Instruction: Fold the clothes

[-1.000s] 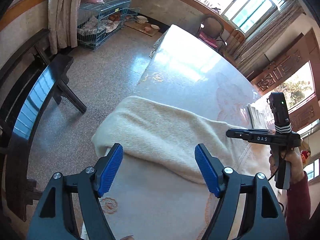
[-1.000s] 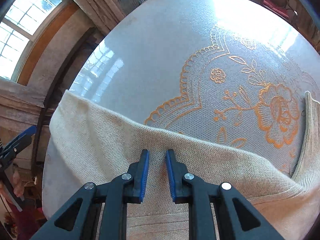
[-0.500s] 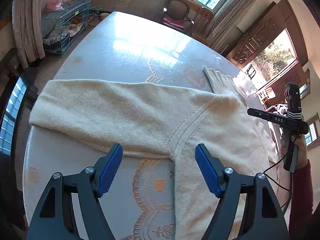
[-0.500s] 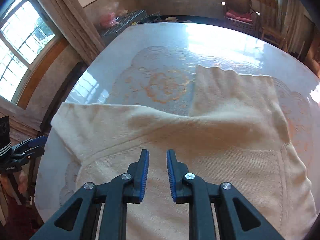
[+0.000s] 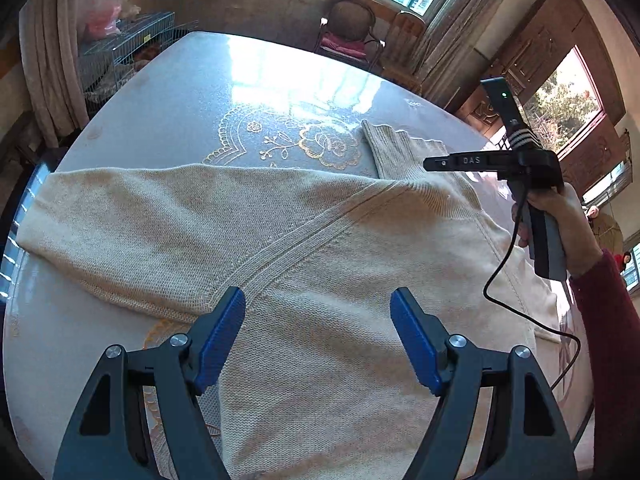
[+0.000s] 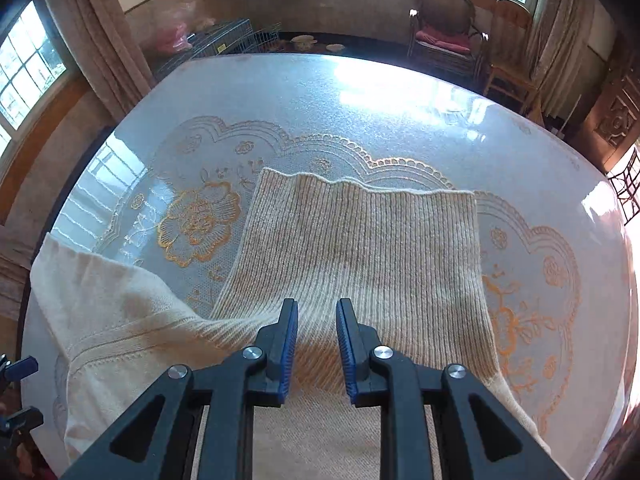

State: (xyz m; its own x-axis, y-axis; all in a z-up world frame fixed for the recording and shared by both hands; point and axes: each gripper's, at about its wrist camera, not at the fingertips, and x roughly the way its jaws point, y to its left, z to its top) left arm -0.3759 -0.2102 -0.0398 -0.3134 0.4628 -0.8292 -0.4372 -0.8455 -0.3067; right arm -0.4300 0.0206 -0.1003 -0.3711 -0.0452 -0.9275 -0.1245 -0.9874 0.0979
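Both sets of jaws hold nothing: the left gripper (image 5: pixel 318 340) stands spread wide above the sweater's body, and the right gripper (image 6: pixel 317 350) keeps its blue pads close together with a clear gap between them, no cloth caught in it. Over the last second the cameras have risen and drawn back from the cream sweater (image 5: pixel 304 248); a second ago the left jaws sat low at the sleeve's edge near the rim of the worktop (image 5: pixel 280 80), and the right jaws were right over a knitted edge, whereas now both look down on the garment from higher up. I judge that a spreading or smoothing pass has ended with the sweater laid flat, one sleeve (image 5: pixel 132 216) stretched out sideways and not folded in, so the folds themselves appear to remain. The left wrist view alone shows that sleeve's full run, the diagonal raglan seam and the person's hand (image 5: pixel 560 216) carrying the right tool over the far shoulder. The right wrist view alone shows the ribbed band (image 6: pixel 360 248) lying smooth ahead of its jaws on the flowered cloth, and a corner of the left tool at the picture's edge.
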